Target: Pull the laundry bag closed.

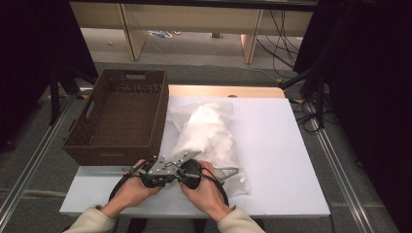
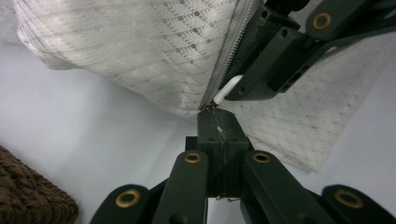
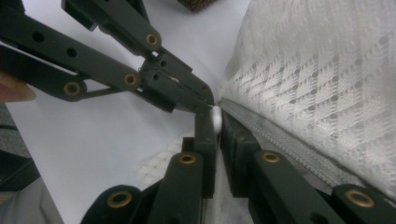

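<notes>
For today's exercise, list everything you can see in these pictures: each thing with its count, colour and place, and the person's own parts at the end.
Mesh bag: one, white, with a zip, on the middle of the table.
Zip pull: one, white, at the bag's near end, between the right gripper's jaws.
Basket: one, dark brown wicker, at the table's left edge.
Table: one, white top.
Cables: several, dark, on the floor beyond the table.
Left gripper: one, black, shut on the bag's zip end.
Right gripper: one, black, closed around the zip pull.
Hands: two, beige sleeves, at the table's near edge.
</notes>
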`<state>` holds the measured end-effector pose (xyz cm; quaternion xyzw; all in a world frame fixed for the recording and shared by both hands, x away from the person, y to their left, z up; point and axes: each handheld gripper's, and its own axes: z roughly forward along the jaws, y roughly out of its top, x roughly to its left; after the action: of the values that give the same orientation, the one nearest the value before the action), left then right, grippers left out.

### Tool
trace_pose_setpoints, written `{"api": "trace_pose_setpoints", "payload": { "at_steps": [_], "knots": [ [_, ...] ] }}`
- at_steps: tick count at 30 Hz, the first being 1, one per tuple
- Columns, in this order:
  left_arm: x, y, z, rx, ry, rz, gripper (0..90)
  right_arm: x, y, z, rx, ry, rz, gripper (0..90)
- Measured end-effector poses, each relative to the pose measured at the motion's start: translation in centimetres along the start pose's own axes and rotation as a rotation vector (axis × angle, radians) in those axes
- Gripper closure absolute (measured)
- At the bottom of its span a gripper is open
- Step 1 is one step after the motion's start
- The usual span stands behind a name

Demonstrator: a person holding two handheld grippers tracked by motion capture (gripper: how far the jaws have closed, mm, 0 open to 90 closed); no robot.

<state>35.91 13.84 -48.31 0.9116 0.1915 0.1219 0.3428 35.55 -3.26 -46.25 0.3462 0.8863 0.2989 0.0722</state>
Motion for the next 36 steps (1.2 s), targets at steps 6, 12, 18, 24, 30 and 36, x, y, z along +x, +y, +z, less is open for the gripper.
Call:
{"api": "trace_pose_setpoints", "payload": {
  "at_steps": [6, 12, 18, 24, 30, 36],
  "knots": [
    [0.0, 0.0, 0.0, -0.005, -0.004, -0.008, 87.4, 0.0, 0.0, 0.0, -0.011, -0.007, 0.009, 86.5],
    [0.0, -0.3, -0.3, 0.0, -0.009, -0.04, 73.4, 0.2, 0.1, -0.7, -0.009, 0.015, 0.02, 86.7],
    [-0.3, -0.3, 0.0, 0.005, -0.032, -0.073, 59.2, 0.4, 0.2, -1.0, -0.009, 0.031, 0.033, 86.7],
    [-0.2, -0.4, 0.2, 0.007, -0.037, -0.077, 56.4, 0.4, 0.2, -1.2, -0.02, 0.031, 0.027, 86.7],
    [-0.4, -0.2, 0.2, -0.019, -0.038, -0.088, 59.0, 0.7, 0.4, -1.7, -0.031, 0.044, 0.027, 86.7],
    [-0.5, -0.1, -0.1, -0.003, -0.052, -0.049, 74.5, 0.8, 0.4, -2.0, -0.043, 0.055, 0.015, 86.7]
  ]
}}
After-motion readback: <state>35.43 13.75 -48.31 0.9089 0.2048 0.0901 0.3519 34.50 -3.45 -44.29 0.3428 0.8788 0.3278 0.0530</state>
